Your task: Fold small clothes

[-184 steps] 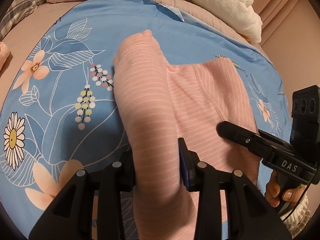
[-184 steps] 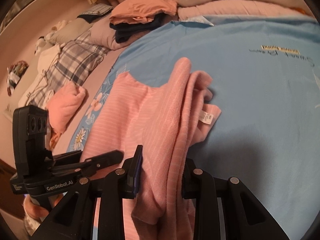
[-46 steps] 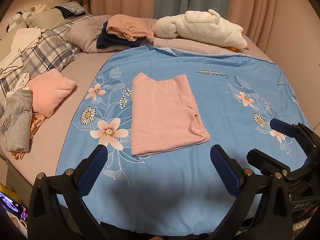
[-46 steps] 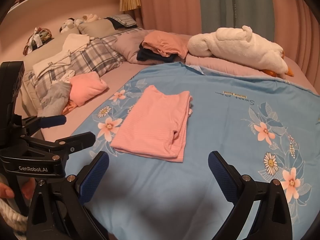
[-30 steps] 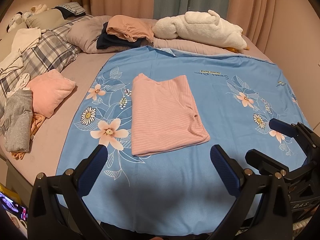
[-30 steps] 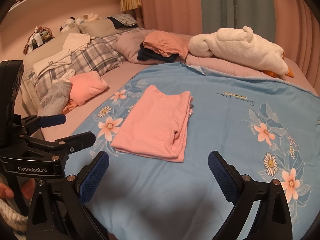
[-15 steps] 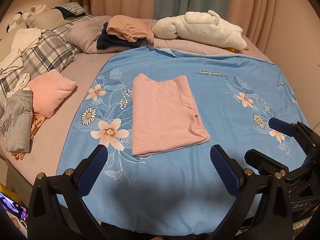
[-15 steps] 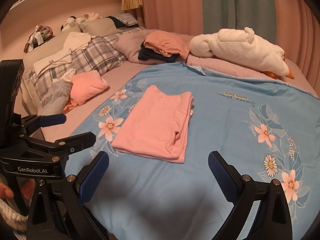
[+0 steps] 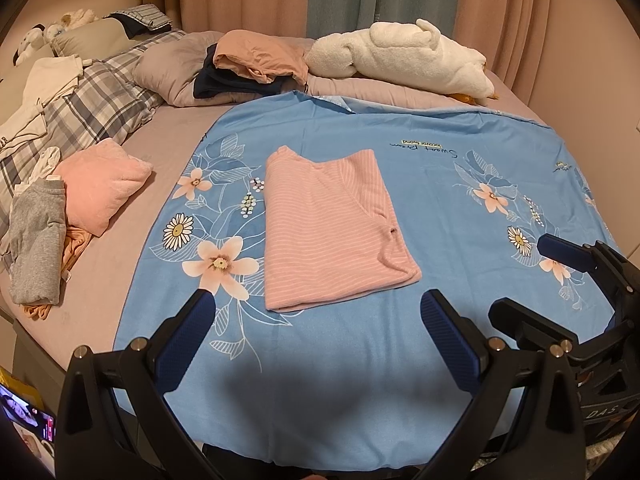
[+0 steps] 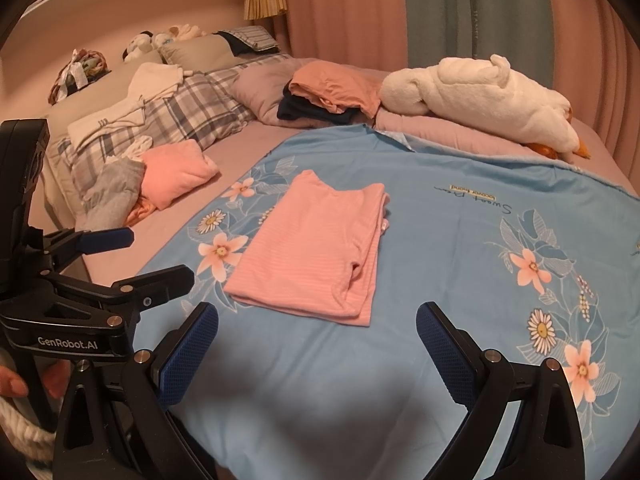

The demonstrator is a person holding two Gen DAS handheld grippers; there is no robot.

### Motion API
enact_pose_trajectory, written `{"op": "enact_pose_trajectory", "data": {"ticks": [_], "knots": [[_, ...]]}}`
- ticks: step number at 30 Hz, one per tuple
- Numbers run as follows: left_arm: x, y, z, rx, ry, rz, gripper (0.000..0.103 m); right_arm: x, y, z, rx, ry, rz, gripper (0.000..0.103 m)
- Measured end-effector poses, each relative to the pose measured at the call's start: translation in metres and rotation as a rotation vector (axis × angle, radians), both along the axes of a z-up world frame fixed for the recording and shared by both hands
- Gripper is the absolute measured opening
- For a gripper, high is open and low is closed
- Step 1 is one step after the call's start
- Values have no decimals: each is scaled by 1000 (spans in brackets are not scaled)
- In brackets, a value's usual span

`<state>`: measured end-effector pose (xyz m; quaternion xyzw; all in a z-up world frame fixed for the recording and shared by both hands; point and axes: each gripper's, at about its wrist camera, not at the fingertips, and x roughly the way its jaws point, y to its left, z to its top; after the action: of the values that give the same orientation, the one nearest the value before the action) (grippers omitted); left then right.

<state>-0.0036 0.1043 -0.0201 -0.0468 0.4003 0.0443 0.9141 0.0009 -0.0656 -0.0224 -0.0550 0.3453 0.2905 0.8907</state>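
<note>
2 hand-held grippers, left (image 9: 316, 314) and right (image 10: 318, 322), spread wide, empty | folded pink top (image 9: 328, 224) flat on blue sheet (image 9: 460, 184)

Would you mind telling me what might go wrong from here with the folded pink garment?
The pink striped garment lies folded on the blue floral sheet, both tools open and clear. Its right-hand layers look loose, so lifting by one edge may undo the fold. The left tool and right tool sit close together and might collide.
</note>
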Motion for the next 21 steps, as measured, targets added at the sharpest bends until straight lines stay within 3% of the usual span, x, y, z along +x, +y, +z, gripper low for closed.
{"op": "enact_pose_trajectory", "data": {"ticks": [21], "knots": [[0, 2, 1, 0, 4, -4, 103, 0, 0, 0, -2, 1, 3, 99]]}}
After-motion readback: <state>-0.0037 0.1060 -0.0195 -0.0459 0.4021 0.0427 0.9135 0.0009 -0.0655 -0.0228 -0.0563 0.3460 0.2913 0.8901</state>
